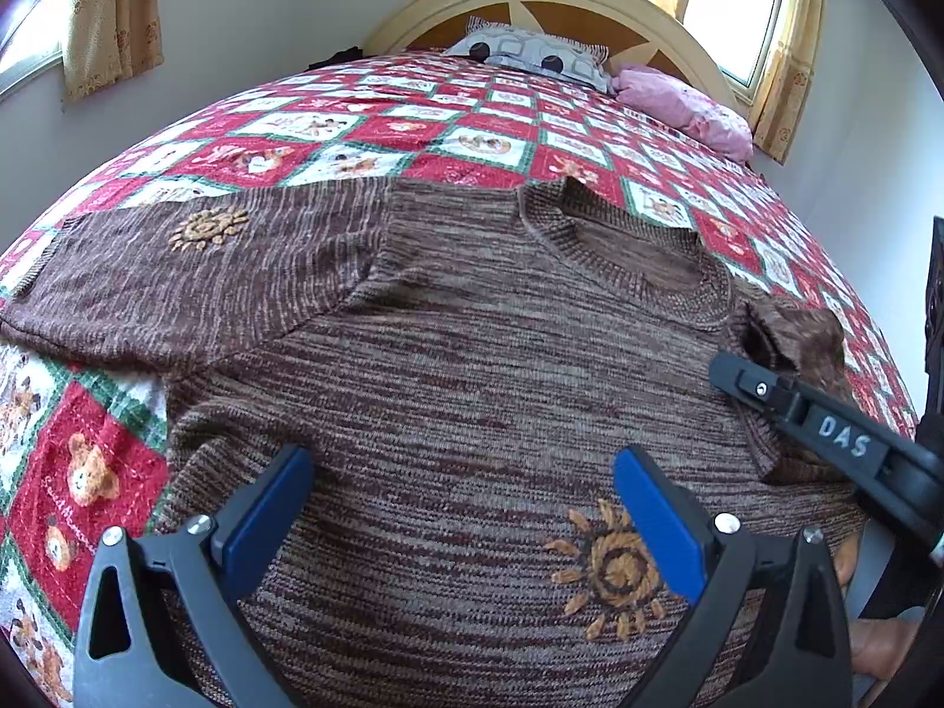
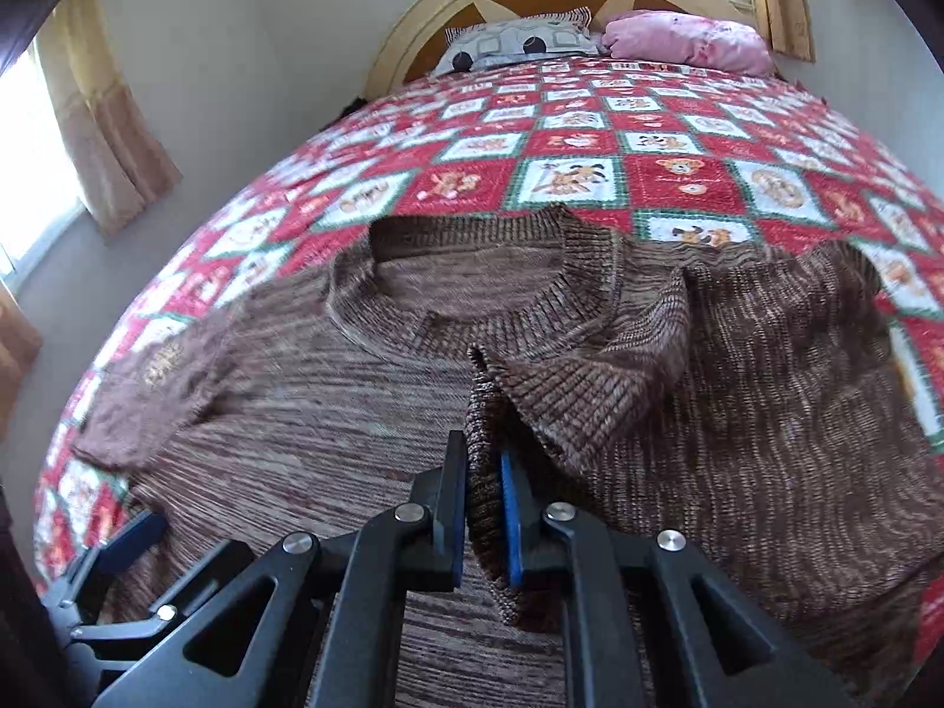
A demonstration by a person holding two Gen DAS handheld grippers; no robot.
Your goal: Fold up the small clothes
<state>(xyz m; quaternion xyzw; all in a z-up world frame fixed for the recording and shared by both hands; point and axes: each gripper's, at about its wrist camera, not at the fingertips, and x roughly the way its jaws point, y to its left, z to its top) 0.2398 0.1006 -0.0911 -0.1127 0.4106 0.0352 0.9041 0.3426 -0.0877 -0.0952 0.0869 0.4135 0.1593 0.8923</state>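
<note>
Brown knitted sweater (image 1: 472,354) spread front side up on a bed, over a quilt (image 1: 354,135) of red and white squares with teddy bears and green borders. Ribbed round collar (image 1: 625,259) toward the headboard (image 1: 531,0), body toward the camera. One short sleeve (image 1: 177,271) laid flat out to the left in the left wrist view, with a small embroidered sun (image 1: 206,227) on it. Second, bigger embroidered sun (image 1: 613,569) on the lower chest, just beside the right blue pad.

Left gripper (image 1: 463,507) held above the lower body of the sweater, fingers spread wide, blue pads (image 1: 265,519) well apart, no cloth between them, only knit surface below.

Right gripper (image 2: 484,507) pressed nearly together, pinching a ribbed edge of the other sleeve (image 2: 590,389); fold of knit squeezed between the blue pads (image 2: 512,519) and hanging a little below them. Sleeve pulled up from the quilt and drawn inward over the chest, its cloth bunched and raised near the collar. In the left wrist view, same gripper seen as a black finger with white letters "DAS" (image 1: 843,436), entering from the right edge at the shoulder.

At the headboard, a grey patterned pillow (image 1: 531,56) and a pink pillow (image 1: 684,103) side by side. Yellow curtains (image 1: 112,12) at windows on both sides. Low right corner of the left wrist view: possibly part of a hand (image 1: 879,637), too little visible to be sure.
</note>
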